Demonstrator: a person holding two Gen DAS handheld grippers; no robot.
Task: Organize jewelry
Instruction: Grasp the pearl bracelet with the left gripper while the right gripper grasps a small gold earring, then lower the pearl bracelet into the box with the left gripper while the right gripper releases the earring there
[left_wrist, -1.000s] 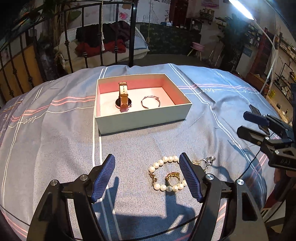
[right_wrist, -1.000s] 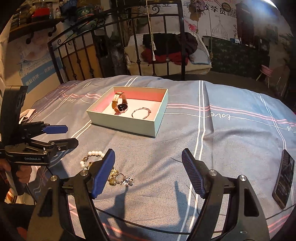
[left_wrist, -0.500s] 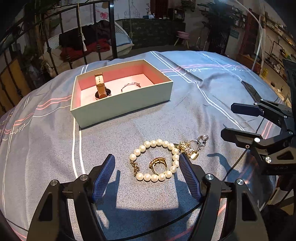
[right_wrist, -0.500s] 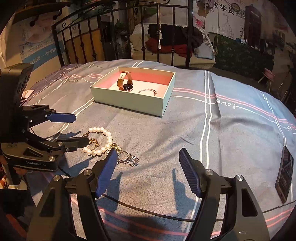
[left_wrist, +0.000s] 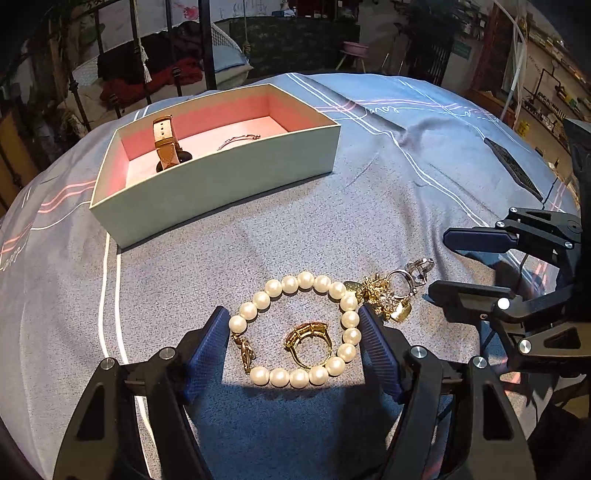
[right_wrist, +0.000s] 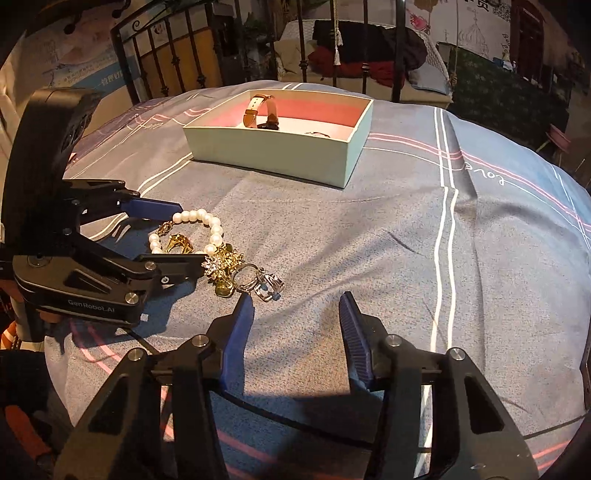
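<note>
Jaws on the left gripper (left_wrist: 293, 345) are spread wide and sit low on the bed (left_wrist: 388, 206), one blue pad on each side of the pearl bracelet (left_wrist: 295, 326), which fills the lower middle of the left wrist view; the pads look right up against the pearls but nothing is clamped. Inside the pearl loop lies a gold ring (left_wrist: 308, 343), and a small gold clasp piece (left_wrist: 246, 350) hangs at the loop's lower left. Just to the right of the pearls there's a tangle of gold charms (left_wrist: 384, 299) with a silver ring (left_wrist: 410, 278) touching it. Right gripper (right_wrist: 295, 317) is open too, holding nothing, pads hovering at the bottom centre of its own view, the left pad just beside the silver ring and charm cluster; in the left wrist view it pokes in from the right edge, near the charms. Up in the upper left of the left wrist frame sits the mint box (left_wrist: 236, 177) with a pink lining, well apart from the loose pieces. In it a brown strap watch (left_wrist: 166, 144) stands toward the left and a thin silver bangle (left_wrist: 238, 139) lies to its right. A dark flat thing, maybe a phone (left_wrist: 511, 166), lies on the bedspread at the right.
</note>
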